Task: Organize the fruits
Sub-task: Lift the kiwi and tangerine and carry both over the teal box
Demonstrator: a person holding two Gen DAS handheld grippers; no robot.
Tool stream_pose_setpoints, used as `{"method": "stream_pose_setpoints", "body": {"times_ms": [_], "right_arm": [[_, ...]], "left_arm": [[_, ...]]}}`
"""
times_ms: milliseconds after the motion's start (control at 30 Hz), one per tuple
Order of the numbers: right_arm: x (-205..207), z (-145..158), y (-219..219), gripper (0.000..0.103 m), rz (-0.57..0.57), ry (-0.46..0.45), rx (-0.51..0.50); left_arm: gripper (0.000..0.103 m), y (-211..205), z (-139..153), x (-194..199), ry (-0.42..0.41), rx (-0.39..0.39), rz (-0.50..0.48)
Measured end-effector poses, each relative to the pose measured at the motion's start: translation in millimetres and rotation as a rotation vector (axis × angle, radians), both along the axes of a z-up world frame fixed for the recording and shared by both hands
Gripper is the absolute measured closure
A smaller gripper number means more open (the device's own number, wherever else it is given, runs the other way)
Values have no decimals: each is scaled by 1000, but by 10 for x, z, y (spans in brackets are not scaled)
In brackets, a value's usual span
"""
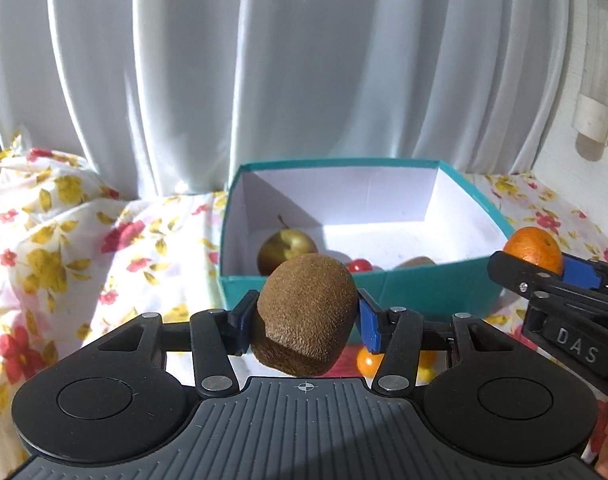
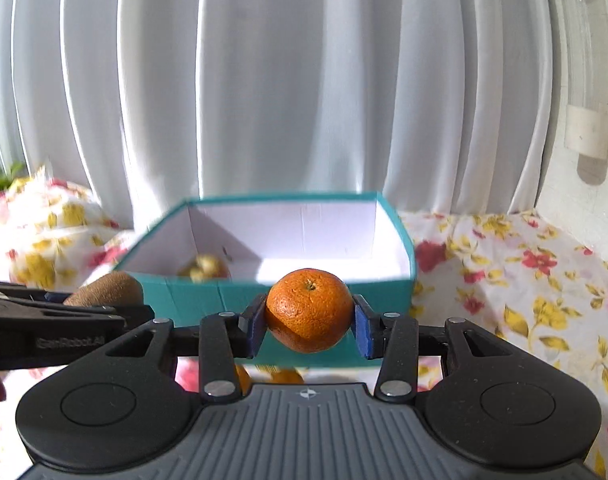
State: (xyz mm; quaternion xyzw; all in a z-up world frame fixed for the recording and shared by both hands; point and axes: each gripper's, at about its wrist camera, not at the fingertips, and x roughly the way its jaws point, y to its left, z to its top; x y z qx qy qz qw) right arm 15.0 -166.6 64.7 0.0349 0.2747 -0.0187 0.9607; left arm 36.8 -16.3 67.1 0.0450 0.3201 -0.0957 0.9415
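My left gripper [image 1: 307, 322] is shut on a brown kiwi [image 1: 306, 312], held above the cloth in front of the teal box [image 1: 420, 286]. My right gripper [image 2: 308, 326] is shut on an orange mandarin [image 2: 308, 310], also raised before the teal box [image 2: 207, 294]. In the left wrist view the right gripper and its mandarin [image 1: 534, 249] show at the right edge. The right wrist view shows the left gripper's kiwi [image 2: 107, 288] at the left. Inside the box lie a yellow-green apple [image 1: 285, 246], a small red fruit [image 1: 359, 266] and a brown fruit [image 1: 416, 262].
A floral cloth [image 1: 63, 240] covers the surface, bunched up at the left. White curtains [image 2: 283, 80] hang behind the box. Small orange fruits [image 1: 368, 362] lie on the cloth under the left gripper. A white wall fitting [image 2: 588, 136] hangs at the right.
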Motion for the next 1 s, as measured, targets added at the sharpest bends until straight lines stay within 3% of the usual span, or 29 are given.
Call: {"method": "stream_pose_setpoints", "body": {"times_ms": [233, 1000], "right_arm": [[162, 358, -30, 60, -30, -91, 7], [411, 146, 35, 60, -51, -39, -18]], "left_arm": [[48, -44, 203, 176, -36, 25, 11], [48, 2, -13, 439, 27, 45, 22]]}}
